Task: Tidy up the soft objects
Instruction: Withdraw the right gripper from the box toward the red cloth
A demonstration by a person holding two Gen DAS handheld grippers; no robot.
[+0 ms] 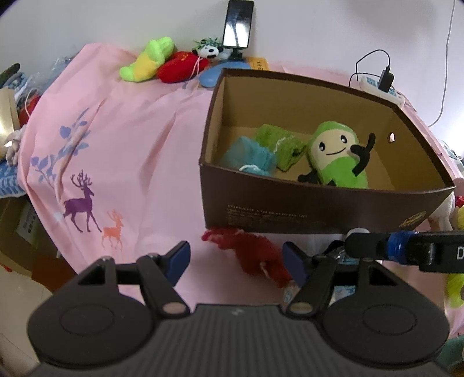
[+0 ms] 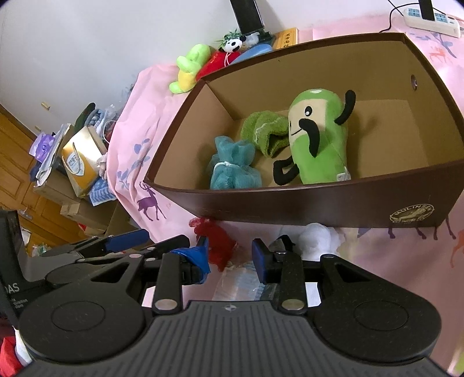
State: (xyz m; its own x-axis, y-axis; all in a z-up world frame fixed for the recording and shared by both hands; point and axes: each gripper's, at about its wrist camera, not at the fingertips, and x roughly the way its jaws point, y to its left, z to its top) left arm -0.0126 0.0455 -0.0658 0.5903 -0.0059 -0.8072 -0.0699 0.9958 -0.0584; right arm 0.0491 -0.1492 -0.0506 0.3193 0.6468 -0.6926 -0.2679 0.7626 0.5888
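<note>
A red fluffy soft thing [image 1: 255,256] lies on the pink deer-print cloth [image 1: 121,150], just in front of the brown cardboard box [image 1: 319,207]. My left gripper [image 1: 236,262] hangs over it, open, with a pad to each side and neither pressing. My right gripper [image 2: 230,256] is open too; the red thing [image 2: 217,245] sits by its taped left finger, and a clear plastic packet [image 2: 243,279] shows in the gap. Inside the box [image 2: 290,208] lie a green smiling plush [image 2: 319,139], a green towel [image 2: 266,130] and a blue cloth bundle [image 2: 233,165]. A white plush [image 2: 316,236] lies against the box front.
At the far edge of the cloth lie a green-yellow plush [image 1: 146,59], a red plush [image 1: 181,66] and a small panda [image 1: 210,50], below a phone on a stand [image 1: 237,24]. A power strip [image 1: 380,87] lies behind the box. Boxes and bags [image 2: 78,162] crowd the left.
</note>
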